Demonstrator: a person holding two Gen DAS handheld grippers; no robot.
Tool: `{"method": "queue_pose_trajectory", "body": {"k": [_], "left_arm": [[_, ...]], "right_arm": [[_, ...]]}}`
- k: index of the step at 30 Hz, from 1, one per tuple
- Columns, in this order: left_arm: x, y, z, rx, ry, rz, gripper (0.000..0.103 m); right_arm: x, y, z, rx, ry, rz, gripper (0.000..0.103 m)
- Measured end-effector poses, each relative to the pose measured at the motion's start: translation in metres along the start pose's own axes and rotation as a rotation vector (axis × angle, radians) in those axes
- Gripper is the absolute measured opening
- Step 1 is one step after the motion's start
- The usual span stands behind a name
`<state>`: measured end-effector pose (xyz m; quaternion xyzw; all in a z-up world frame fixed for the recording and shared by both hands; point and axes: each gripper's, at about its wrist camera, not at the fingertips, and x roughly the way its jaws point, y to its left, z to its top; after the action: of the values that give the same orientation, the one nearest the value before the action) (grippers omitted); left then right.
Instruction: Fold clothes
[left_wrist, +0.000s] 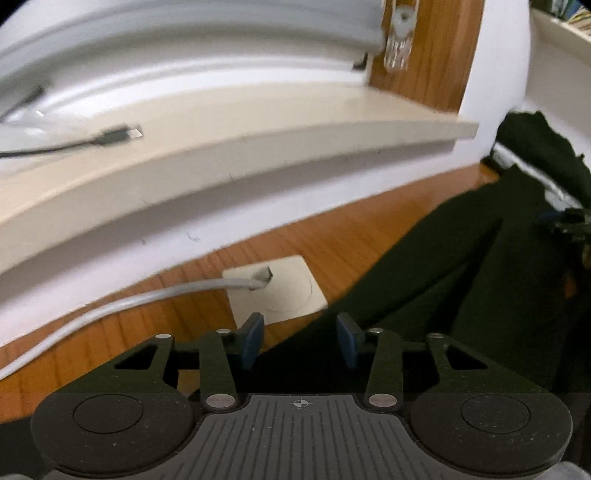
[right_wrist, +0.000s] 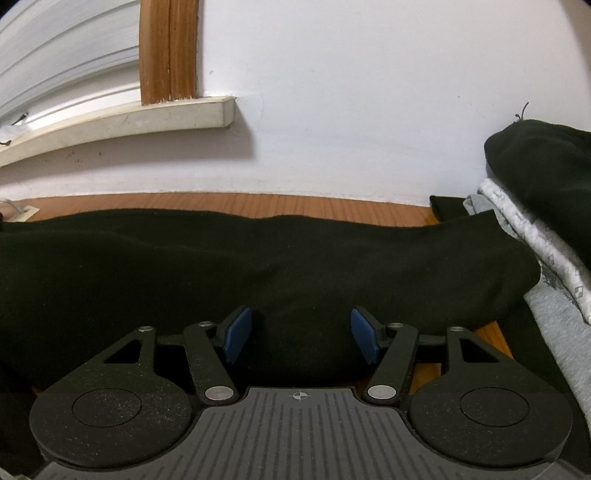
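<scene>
A black garment (right_wrist: 258, 254) lies spread across the wooden table (right_wrist: 236, 201), filling the middle of the right wrist view. My right gripper (right_wrist: 301, 338) is open, low over its near edge, with cloth between the blue pads but not pinched. In the left wrist view the same black garment (left_wrist: 436, 266) runs from the centre to the right. My left gripper (left_wrist: 300, 341) is open at the garment's left edge, its left pad over bare wood (left_wrist: 332, 236). The other gripper (left_wrist: 570, 221) shows at the far right of that view.
A stack of folded clothes, grey and patterned (right_wrist: 546, 258) with a black piece on top (right_wrist: 543, 162), sits at the right. A cream square plate (left_wrist: 277, 291) with a grey cable (left_wrist: 110, 310) lies on the wood. A windowsill (left_wrist: 221, 122) and white wall (right_wrist: 351, 92) stand behind.
</scene>
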<state>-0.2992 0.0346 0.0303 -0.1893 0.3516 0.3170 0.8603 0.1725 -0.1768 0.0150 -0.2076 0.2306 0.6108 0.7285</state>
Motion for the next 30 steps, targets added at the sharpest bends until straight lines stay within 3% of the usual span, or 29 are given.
{"method": "queue_pose_trajectory", "body": {"k": [6,7,8,9,12,14,16,22,26,30], "left_arm": [[0.006,-0.008,0.002,0.034,0.007,-0.049,0.05],[0.005,-0.011,0.002,0.049,0.002,-0.039,0.041],[0.005,-0.014,0.001,0.064,-0.002,-0.029,0.011],[0.005,-0.014,0.001,0.063,-0.002,-0.033,0.003],[-0.014,-0.019,0.006,0.072,-0.119,0.029,0.003],[-0.04,-0.015,0.015,0.021,-0.237,0.053,0.003],[-0.053,-0.015,0.02,0.017,-0.276,0.056,0.003],[-0.03,-0.018,0.006,0.057,-0.186,0.075,0.003],[-0.025,-0.01,0.001,0.014,-0.169,0.06,0.003],[-0.02,-0.01,0.001,-0.001,-0.162,0.06,0.003]], "right_arm": [[0.001,0.0,0.0,0.0,0.0,0.001,0.06],[0.001,0.0,0.0,0.0,0.0,0.002,0.06],[0.001,0.0,0.0,0.0,-0.001,0.002,0.06],[0.001,0.0,0.0,-0.001,-0.001,0.002,0.06],[0.0,-0.001,0.0,0.002,-0.007,0.002,0.06],[0.0,-0.002,-0.001,0.011,-0.008,0.006,0.06],[0.0,-0.002,-0.001,0.012,-0.009,0.013,0.06],[-0.012,-0.02,0.019,0.05,-0.068,0.006,0.06],[0.0,-0.062,0.058,0.084,-0.062,-0.077,0.059],[0.041,-0.104,0.076,0.092,0.012,-0.221,0.059]]}}
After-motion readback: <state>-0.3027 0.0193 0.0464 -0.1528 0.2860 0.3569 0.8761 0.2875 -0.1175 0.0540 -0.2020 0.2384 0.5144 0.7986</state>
